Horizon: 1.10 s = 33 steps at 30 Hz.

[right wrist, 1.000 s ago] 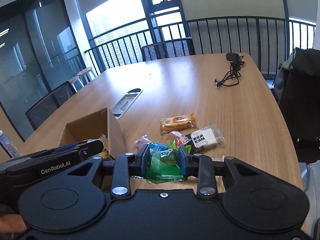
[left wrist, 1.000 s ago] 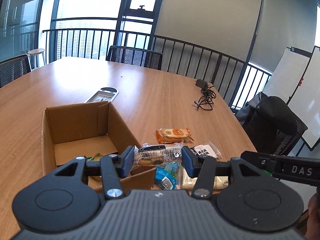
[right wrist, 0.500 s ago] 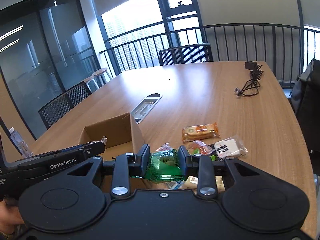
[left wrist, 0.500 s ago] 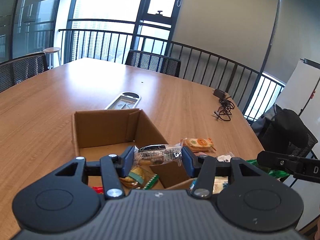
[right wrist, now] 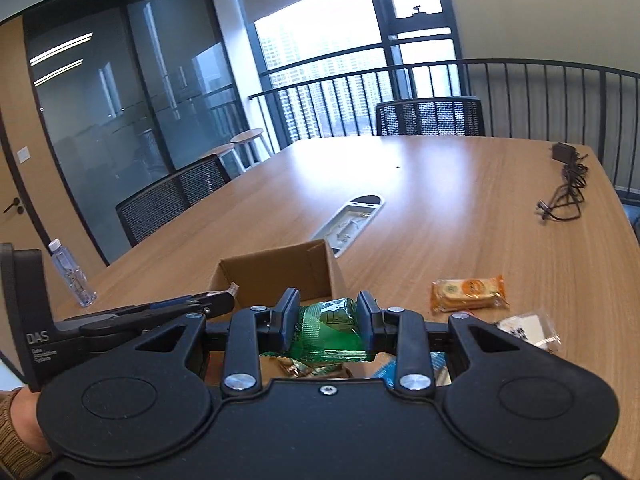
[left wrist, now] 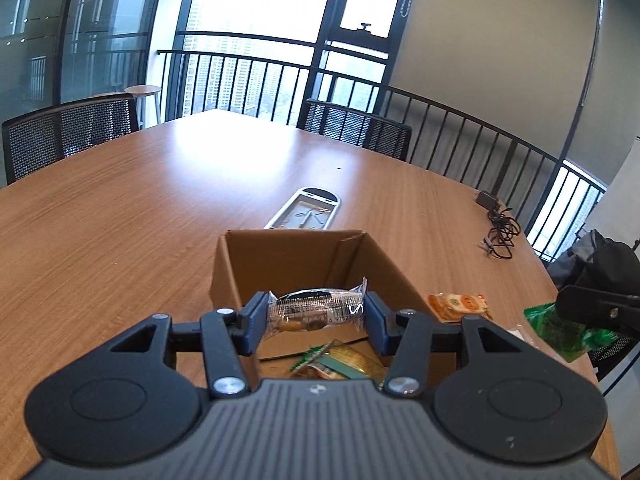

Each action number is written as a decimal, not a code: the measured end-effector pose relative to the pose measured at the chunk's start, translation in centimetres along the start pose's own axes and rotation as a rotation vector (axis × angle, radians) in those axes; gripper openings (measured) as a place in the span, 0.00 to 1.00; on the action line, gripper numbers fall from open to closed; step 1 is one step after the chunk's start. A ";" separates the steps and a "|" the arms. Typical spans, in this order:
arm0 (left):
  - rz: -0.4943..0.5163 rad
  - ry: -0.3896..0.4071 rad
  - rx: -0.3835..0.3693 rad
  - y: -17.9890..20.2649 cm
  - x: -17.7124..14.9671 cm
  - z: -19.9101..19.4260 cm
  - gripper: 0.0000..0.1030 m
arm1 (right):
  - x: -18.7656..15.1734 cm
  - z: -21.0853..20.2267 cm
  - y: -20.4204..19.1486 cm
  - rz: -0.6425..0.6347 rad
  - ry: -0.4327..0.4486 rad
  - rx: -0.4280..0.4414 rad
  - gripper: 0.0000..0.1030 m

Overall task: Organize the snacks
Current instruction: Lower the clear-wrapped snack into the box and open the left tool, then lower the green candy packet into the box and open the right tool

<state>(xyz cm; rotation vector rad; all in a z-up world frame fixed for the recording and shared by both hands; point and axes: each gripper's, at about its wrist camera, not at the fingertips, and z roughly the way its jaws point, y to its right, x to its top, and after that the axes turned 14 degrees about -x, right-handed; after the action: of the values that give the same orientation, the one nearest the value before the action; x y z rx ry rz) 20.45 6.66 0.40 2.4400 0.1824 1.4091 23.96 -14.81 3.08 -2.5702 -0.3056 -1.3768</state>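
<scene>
Carrying two packets at once: left gripper point(left wrist: 316, 322) is closed about half-way on a clear-wrapped snack point(left wrist: 316, 310), pinched end to end so it spans the jaws crosswise, and it hangs over the near part of the open box point(left wrist: 280, 256), apparently lined up for a drop. Right gripper point(right wrist: 328, 326) is clamped tight on a green packet point(right wrist: 328, 334), which crumples between the pads; it sits just right of the left gripper and near the box's right wall, so it looks next in line for the same box. Box floor below already holds a few packets point(left wrist: 340, 362), green and gold, lying flat. On the table point(left wrist: 140, 220) right of the box, still loose: an orange biscuit pack point(right wrist: 466, 292), and nearer to the right a clear bag with a white label point(right wrist: 528, 330); a blue wrapper edge point(right wrist: 386, 368) shows under the right gripper. Judgement: sorting is partly done, several items remaining outside. Farther off, a cable hatch point(left wrist: 306, 210) lies beyond the box, a charger with cord point(right wrist: 564, 188) at far right, a water bottle point(right wrist: 72, 276) at the left edge.
</scene>
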 end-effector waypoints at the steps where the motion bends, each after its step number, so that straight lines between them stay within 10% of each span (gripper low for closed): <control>1: -0.006 -0.004 0.004 -0.5 0.0 0.2 0.49 | 0.3 0.2 -0.3 -0.010 0.001 0.003 0.30; 20: 0.009 -0.036 0.037 -2.6 0.6 2.3 0.53 | 1.3 4.1 -4.0 -0.091 -0.018 0.014 0.30; 33: 0.015 0.009 0.029 -2.6 1.5 -0.2 0.80 | 1.1 5.5 -4.2 -0.054 -0.062 0.042 0.31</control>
<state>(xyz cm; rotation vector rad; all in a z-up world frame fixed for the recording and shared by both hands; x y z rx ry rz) 21.15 9.52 0.90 2.4640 0.1886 1.4339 27.71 -9.14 1.35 -2.5916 -0.4120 -1.2959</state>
